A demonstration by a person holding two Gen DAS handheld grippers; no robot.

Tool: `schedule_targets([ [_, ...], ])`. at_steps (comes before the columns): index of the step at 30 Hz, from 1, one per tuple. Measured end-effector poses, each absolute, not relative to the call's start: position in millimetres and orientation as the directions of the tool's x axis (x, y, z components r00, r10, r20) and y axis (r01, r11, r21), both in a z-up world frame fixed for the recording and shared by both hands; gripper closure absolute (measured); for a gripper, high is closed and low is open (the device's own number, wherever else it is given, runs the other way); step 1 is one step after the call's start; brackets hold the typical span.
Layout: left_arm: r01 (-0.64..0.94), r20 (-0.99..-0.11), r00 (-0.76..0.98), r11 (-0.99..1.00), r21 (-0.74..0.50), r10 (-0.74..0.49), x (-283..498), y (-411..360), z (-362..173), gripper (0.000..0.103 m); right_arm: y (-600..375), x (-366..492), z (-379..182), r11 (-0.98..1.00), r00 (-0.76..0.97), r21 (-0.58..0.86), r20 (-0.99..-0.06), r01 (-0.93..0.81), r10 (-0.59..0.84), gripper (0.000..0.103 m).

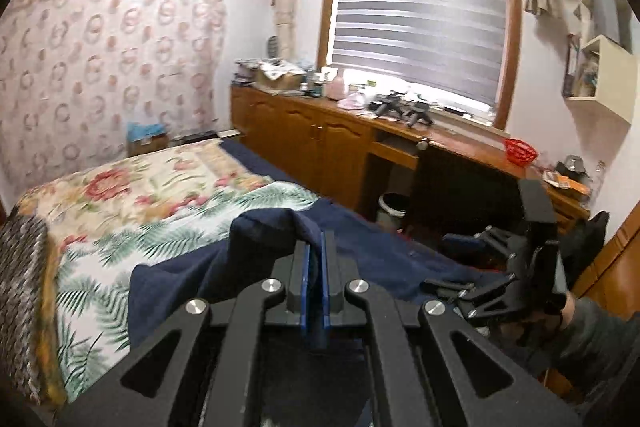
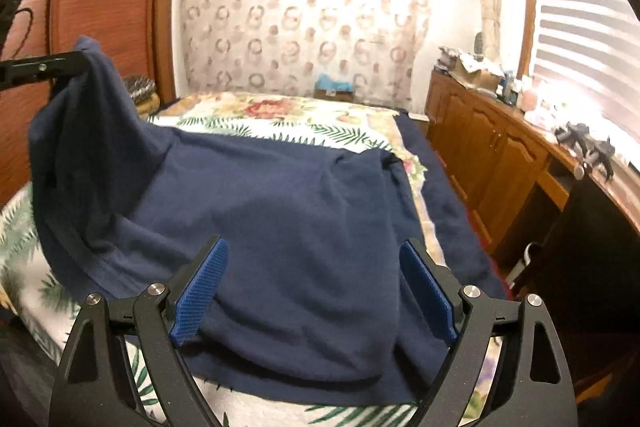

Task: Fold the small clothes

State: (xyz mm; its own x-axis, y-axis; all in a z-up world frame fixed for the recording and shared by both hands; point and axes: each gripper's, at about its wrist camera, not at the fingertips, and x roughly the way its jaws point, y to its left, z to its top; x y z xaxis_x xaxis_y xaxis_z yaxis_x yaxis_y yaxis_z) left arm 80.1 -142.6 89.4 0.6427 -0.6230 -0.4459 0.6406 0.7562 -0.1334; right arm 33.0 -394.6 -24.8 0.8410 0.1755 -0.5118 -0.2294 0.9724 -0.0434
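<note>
Right gripper [image 2: 314, 287]: jaws wide apart, just above the blue cloth [image 2: 280, 211].
Left gripper [image 1: 314, 259]: jaws pinched tight on one corner of the blue cloth, lifting it.
Blue cloth: mostly spread on the bed cover [image 2: 304, 125].
Far: wooden cupboards [image 2: 492, 147], window blind [image 1: 420, 7].

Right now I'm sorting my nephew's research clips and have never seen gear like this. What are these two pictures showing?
Each picture comes from a camera on a hand-held grabber, looking along its two black fingers; a person holds one in each hand. The left tongs are shut on a corner of a navy garment, lifting it. The right tongs are open, hovering over the same garment, which lies spread on a bedspread printed with leaves and flowers. A wooden cabinet runs beneath the window.
</note>
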Motion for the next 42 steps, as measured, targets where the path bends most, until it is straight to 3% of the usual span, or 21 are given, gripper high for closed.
schedule_targets([
  [2,0.643,-0.456,0.642,0.757,-0.119,-0.617,83,-155,96,0.102,-404,33,-23,0.977,0.840,-0.014,-0.513,-0.213,0.176,0.014],
  [6,0.639,-0.502,0.633,0.764,-0.090,-0.589,88,-168,92,0.084,-413,35,-22,0.978,0.831,0.017,-0.524,-0.206,0.184,0.014],
  [10,0.618,-0.526,0.641,0.782,-0.079,-0.559,88,-163,83,0.078,-412,37,-25,0.977,0.819,0.026,-0.540,-0.212,0.193,0.014],
  [25,0.439,-0.611,0.684,0.894,-0.090,-0.398,72,-83,22,0.074,-362,80,-33,0.931,0.736,0.023,-0.605,-0.365,0.304,0.014],
  [33,0.373,-0.643,0.673,0.918,-0.131,-0.365,72,-52,-8,0.074,-314,110,-53,0.871,0.642,-0.051,-0.697,-0.489,0.319,0.015],
  [34,0.372,-0.645,0.673,0.919,-0.128,-0.362,72,-52,-9,0.074,-309,114,-57,0.865,0.635,-0.073,-0.710,-0.497,0.305,0.018],
  [37,0.376,-0.646,0.671,0.918,-0.125,-0.363,68,-52,-13,0.074,-301,125,-66,0.858,0.620,-0.102,-0.735,-0.504,0.276,0.042],
  [39,0.373,-0.647,0.668,0.918,-0.135,-0.367,68,-51,-16,0.074,-300,127,-69,0.848,0.597,-0.076,-0.743,-0.525,0.303,0.073],
  [41,0.369,-0.649,0.665,0.918,-0.147,-0.371,68,-50,-18,0.074,-301,123,-66,0.843,0.595,-0.051,-0.730,-0.536,0.335,0.089],
  [42,0.367,-0.650,0.663,0.918,-0.151,-0.372,68,-50,-19,0.074,-302,120,-63,0.841,0.603,-0.040,-0.715,-0.540,0.353,0.091],
])
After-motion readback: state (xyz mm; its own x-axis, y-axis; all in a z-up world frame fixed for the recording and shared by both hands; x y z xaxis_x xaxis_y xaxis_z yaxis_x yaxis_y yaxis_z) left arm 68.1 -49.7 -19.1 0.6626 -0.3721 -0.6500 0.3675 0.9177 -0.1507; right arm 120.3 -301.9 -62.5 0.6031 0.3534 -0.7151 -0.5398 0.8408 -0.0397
